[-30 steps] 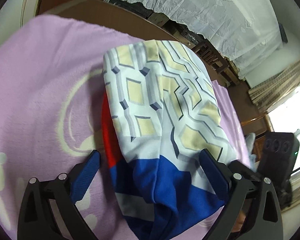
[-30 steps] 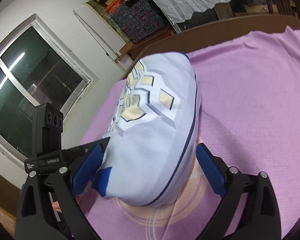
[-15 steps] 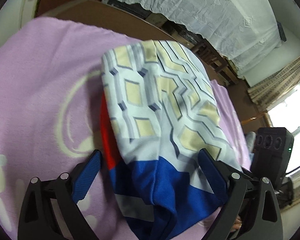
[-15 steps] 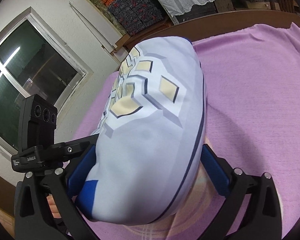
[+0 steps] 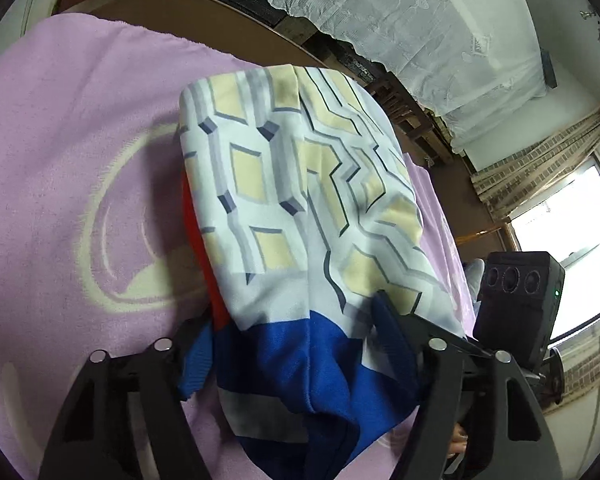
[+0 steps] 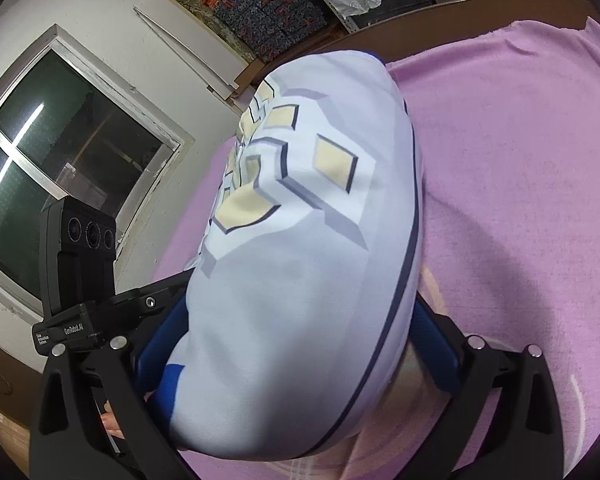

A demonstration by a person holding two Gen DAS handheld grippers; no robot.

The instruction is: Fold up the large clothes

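A folded garment, pale with yellow and grey geometric print, a blue hem and a red part underneath, lies on a lilac blanket. My left gripper straddles its blue end. The jaws are closing, and both blue pads press into the cloth. In the right wrist view the same garment bulges between the fingers of my right gripper. Those jaws stand wide and are closing, with the cloth between them and no clear pinch.
The blanket covers a brown table. Each view shows the other gripper's black camera body: one at the right, one at the left. A window, stacked boxes and a lace curtain lie beyond.
The left jaws have narrowed from wide apart onto the garment's blue end. The right gripper has moved in and down, so the garment fills more of its view.
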